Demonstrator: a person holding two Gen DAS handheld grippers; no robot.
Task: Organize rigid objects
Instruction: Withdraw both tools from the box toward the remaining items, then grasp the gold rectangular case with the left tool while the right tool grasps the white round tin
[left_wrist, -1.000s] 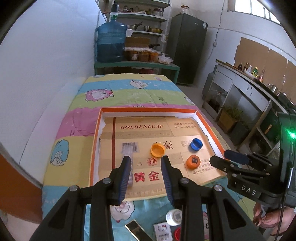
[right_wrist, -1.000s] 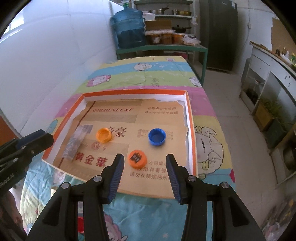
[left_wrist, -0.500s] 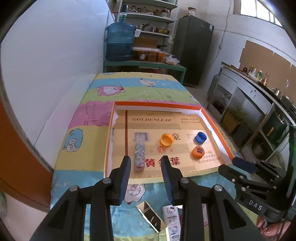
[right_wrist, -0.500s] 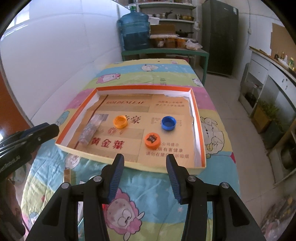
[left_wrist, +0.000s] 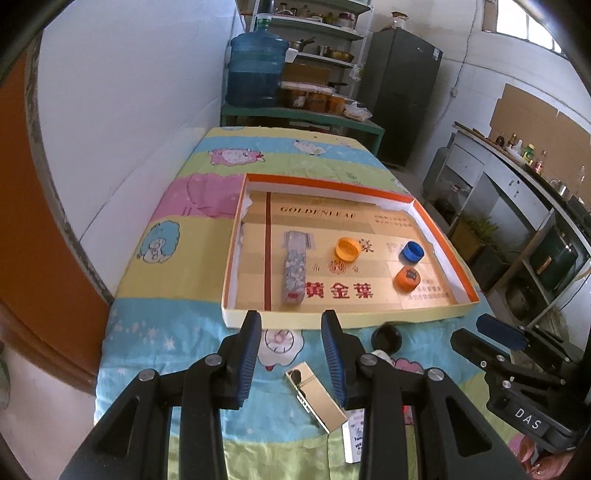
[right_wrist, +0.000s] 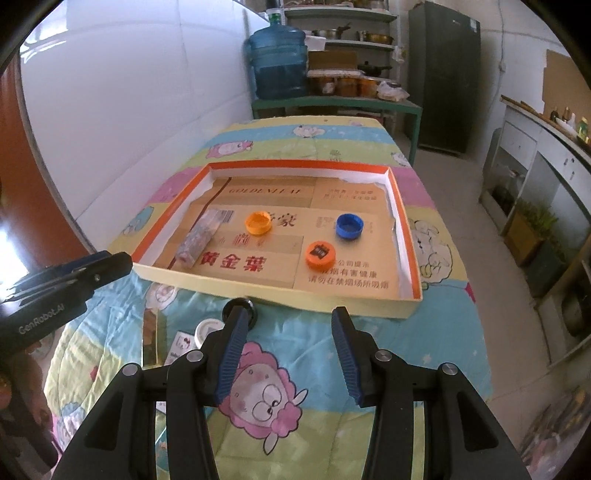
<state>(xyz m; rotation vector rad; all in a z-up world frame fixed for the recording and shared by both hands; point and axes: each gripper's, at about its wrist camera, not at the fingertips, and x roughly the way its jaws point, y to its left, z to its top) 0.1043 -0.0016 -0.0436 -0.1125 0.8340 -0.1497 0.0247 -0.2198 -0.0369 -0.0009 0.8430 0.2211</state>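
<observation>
A shallow orange-rimmed cardboard tray (left_wrist: 236, 236) (right_wrist: 406, 236) lies on the cartoon-print cloth. In it are a patterned flat pack (left_wrist: 294, 267) (right_wrist: 197, 236), a yellow-orange cap (left_wrist: 347, 249) (right_wrist: 258, 222), a blue cap (left_wrist: 412, 252) (right_wrist: 349, 226) and an orange cap with a black mark (left_wrist: 406, 278) (right_wrist: 320, 254). In front of the tray lie a black cap (left_wrist: 386, 338) (right_wrist: 255, 314), a white cap (right_wrist: 207, 328), a gold box (left_wrist: 314, 398) and a Hello Kitty card (right_wrist: 179, 345). My left gripper (left_wrist: 291, 354) is open and empty above the gold box. My right gripper (right_wrist: 291, 354) is open and empty over the cloth.
A white wall runs along the table's left side. Behind the table stand a green bench with a blue water jug (left_wrist: 256, 68) (right_wrist: 279, 62) and jars. A dark fridge (left_wrist: 402, 92) and counters are on the right. The other gripper shows in each view (left_wrist: 517, 373) (right_wrist: 66, 284).
Both grippers have pulled back from over the tray toward the table's near end, bringing the black cap, gold box and card into view. Both stay open and empty.
</observation>
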